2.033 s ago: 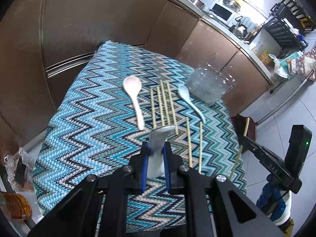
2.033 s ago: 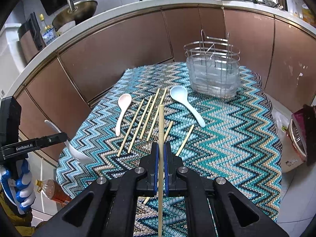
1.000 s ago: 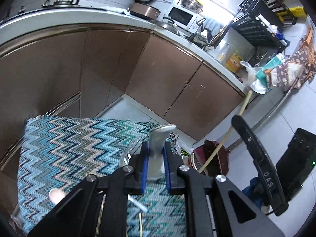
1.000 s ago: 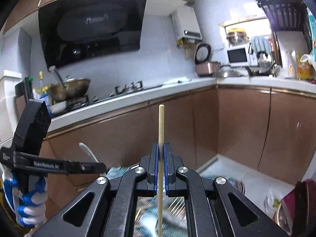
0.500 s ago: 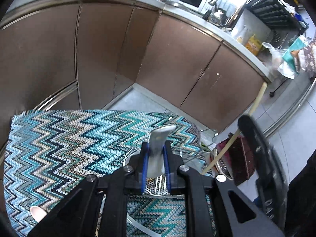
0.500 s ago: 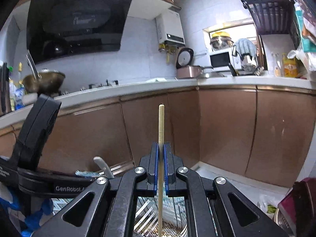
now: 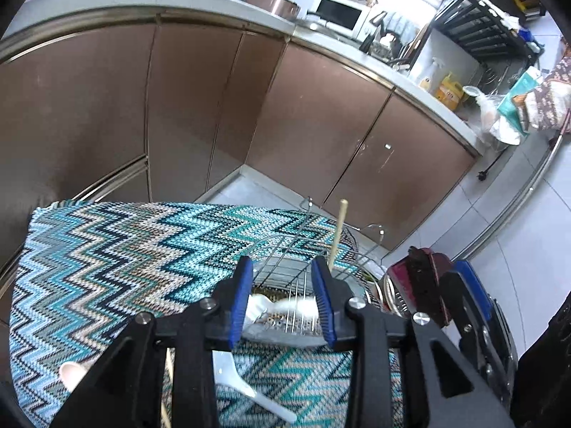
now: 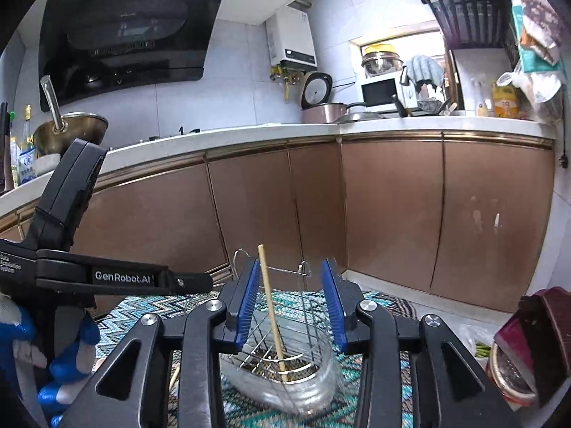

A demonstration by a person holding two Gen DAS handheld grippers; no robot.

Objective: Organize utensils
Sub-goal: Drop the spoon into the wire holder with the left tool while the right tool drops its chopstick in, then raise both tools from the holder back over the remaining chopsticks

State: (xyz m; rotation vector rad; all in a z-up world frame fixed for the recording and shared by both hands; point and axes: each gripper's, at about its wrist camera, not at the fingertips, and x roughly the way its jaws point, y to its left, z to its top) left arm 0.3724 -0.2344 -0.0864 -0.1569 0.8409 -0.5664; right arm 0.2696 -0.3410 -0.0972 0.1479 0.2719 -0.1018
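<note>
Left gripper (image 7: 282, 299): jaws wide, nothing held, directly above caddy (image 7: 285, 271).
Right gripper (image 8: 291, 303): wide, empty.
Chopstick (image 8: 271, 306): upright in caddy.
Spoon (image 7: 249, 388): flat on surface, nearer left.

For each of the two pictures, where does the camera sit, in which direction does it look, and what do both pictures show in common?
Left wrist view: sits on the left gripper, looks down over the utensil holder and zigzag cloth toward the cabinets; its open fingers show.
Right wrist view: sits on the right gripper, looks level at the cabinets and the counter; its open fingers, the other gripper and a gloved hand show.
Shared: holder, standing chopstick, cloth, cabinets.
</note>
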